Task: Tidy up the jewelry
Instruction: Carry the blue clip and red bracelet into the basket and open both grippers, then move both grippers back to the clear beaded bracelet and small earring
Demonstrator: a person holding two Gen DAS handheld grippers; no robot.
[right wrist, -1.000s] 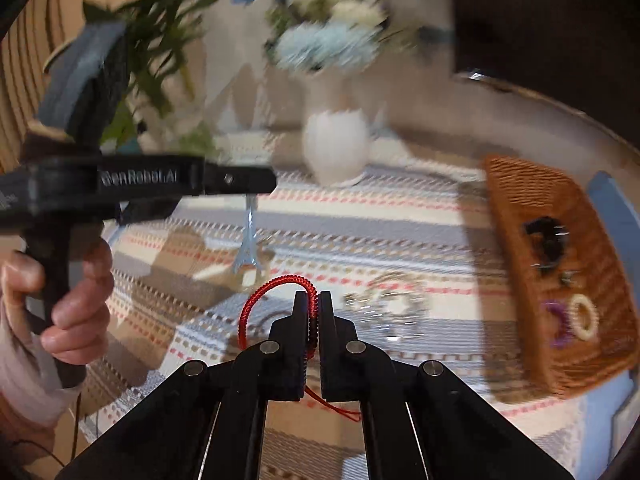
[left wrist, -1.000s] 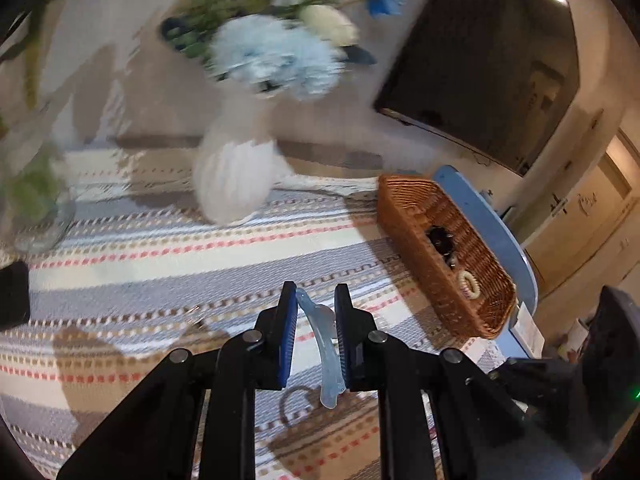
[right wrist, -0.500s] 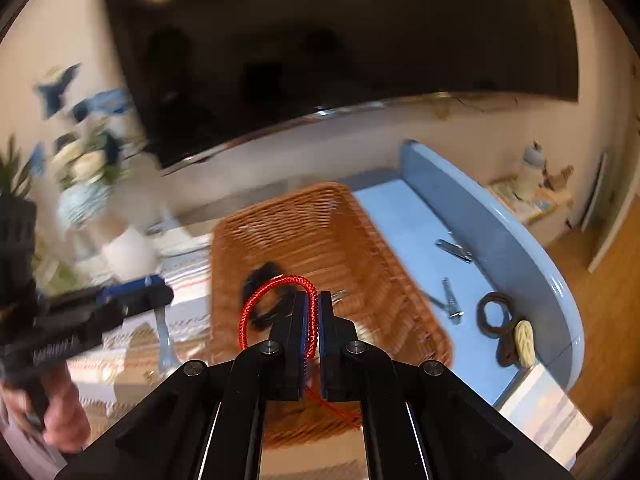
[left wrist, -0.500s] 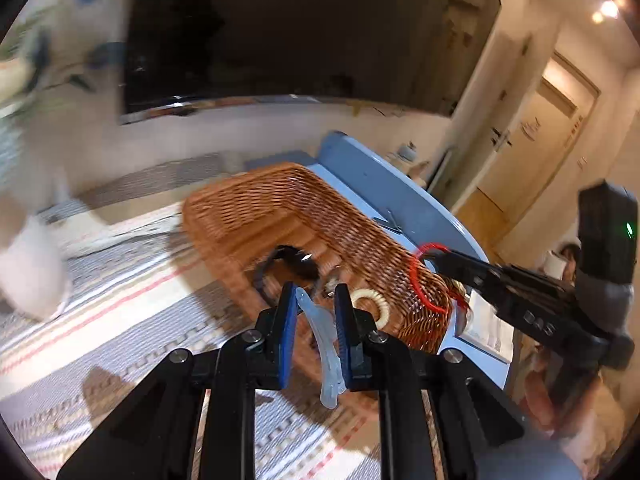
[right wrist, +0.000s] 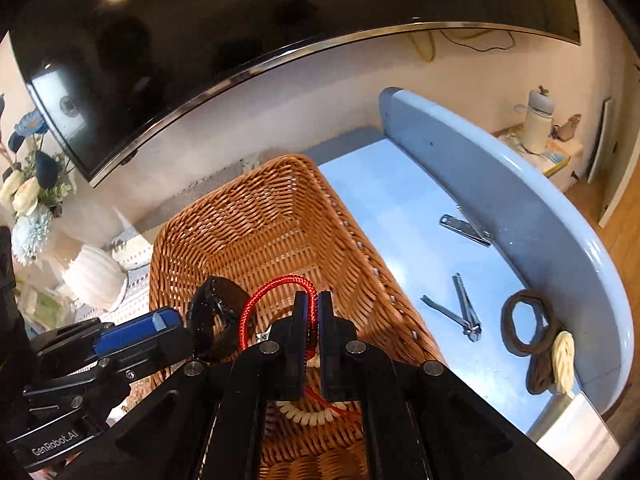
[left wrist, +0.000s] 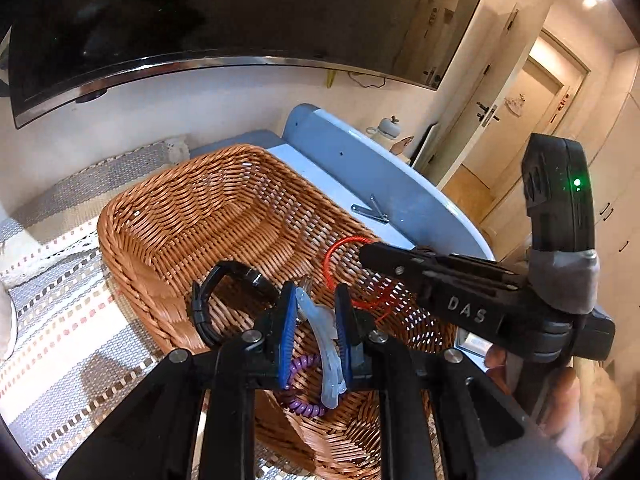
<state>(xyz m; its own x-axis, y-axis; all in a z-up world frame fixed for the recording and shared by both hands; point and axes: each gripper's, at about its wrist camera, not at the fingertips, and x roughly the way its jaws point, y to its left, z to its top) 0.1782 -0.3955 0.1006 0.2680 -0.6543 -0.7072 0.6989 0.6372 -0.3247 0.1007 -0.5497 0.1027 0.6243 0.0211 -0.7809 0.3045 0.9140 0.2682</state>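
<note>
Now both tongs tilt down over the basket (left wrist: 168, 216), gripping jewelry.

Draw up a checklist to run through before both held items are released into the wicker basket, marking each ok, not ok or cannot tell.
1. Left gripper jaws clamp the translucent pale-blue hair clip: ok.
2. Right gripper jaws clamp the red braided cord bracelet: ok.
3. Both grippers over the brown woven wicker basket: ok.
4. Bare basket floor for landing: ok.
5. Clip clear of the purple spiral hair tie: cannot tell.
</note>
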